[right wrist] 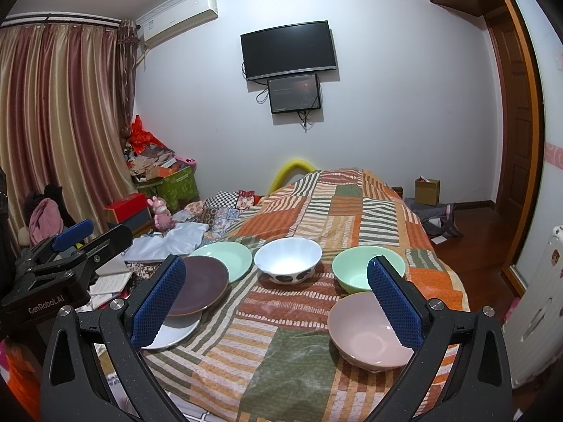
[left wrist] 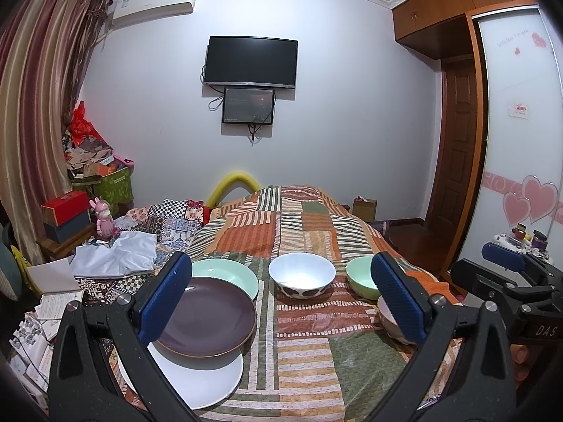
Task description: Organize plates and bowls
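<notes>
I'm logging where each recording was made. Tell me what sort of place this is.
Most likely a bedroom in a home. The plates and bowls sit on a bed under a patchwork cover, a television hangs on the far wall, and a wardrobe with heart stickers on its sliding door stands to the right.

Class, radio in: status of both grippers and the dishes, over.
Left gripper open, right gripper open, both empty. Three plates, three bowls on bedspread. Nothing blocking.

3 plates (right wrist: 206,283), 3 bowls (right wrist: 288,258), 2 wall screens (right wrist: 286,49), 2 grippers (right wrist: 276,302)
</notes>
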A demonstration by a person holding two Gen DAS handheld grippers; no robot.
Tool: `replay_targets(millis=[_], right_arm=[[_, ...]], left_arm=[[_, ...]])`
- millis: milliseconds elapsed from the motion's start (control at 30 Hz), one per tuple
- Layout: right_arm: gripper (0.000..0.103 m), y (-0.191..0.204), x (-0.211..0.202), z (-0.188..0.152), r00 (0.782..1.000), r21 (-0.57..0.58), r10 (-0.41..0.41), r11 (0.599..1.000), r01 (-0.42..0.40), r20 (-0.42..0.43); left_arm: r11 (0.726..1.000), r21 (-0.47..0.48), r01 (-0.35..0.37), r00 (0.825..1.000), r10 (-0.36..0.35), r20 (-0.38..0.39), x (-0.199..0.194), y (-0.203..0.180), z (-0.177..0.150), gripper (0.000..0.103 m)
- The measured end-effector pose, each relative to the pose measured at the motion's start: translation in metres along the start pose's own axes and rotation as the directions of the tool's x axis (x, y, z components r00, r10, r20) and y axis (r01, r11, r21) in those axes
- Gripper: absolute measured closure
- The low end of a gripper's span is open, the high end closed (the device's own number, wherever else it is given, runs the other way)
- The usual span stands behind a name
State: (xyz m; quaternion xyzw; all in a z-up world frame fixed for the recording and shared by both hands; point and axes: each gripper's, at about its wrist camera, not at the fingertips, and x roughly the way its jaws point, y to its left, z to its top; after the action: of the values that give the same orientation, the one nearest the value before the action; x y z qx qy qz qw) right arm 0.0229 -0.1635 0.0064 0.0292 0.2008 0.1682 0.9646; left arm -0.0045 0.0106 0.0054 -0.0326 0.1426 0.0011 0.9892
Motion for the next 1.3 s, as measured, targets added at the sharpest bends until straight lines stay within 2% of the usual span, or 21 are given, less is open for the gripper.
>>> replay_targets(millis=[333,533,733,1033,1100,1133,1200,1300], right_arm=[[0.0,0.006,0.008,-0.001,1.0,-0.007,0.018,1.0,-0.018,-0.018],[0.0,0.012,0.023,-0.003,0.998,0.0,0.048,0.999,-0.048,-0.046],[0.0,0.024,0.049,-0.01,0.992,-0.008,0.08,0.997,-0.081,-0.099],[0.0,0.054,0.1,-0.024,0.97,-0.055,0.121,0.989,-0.136,-0.21],[0.0,0.061,0.113,-0.029,0.963,-0.065,0.131,0.987,-0.15,-0.235],[0.0,0.063,0.116,-0.03,0.96,-0.065,0.134,0.986,-0.154,-0.244],[0.0,0.067,0.128,-0.033,0.953,-0.064,0.144,0.984,-0.167,-0.268],[0.0,0.074,0.145,-0.037,0.943,-0.068,0.151,0.981,-0.179,-0.296]], left_arm=[[1.0,-0.001,-0.019,1.0,0.019,-0.018,0.003,0.008,-0.003,0.0],[0.999,0.01,-0.053,0.998,0.054,-0.027,0.008,0.02,-0.008,0.0],[0.995,0.01,-0.097,0.99,0.097,-0.099,0.024,0.045,-0.02,0.0],[0.975,-0.017,-0.222,0.959,0.215,-0.183,0.053,0.108,-0.039,0.002],[0.965,-0.013,-0.261,0.944,0.252,-0.212,0.064,0.121,-0.044,0.008],[0.955,0.0,-0.296,0.929,0.288,-0.233,0.071,0.127,-0.046,0.008],[0.945,0.001,-0.328,0.914,0.318,-0.254,0.082,0.141,-0.051,0.008],[0.954,-0.036,-0.297,0.907,0.271,-0.321,0.102,0.162,-0.06,0.008]])
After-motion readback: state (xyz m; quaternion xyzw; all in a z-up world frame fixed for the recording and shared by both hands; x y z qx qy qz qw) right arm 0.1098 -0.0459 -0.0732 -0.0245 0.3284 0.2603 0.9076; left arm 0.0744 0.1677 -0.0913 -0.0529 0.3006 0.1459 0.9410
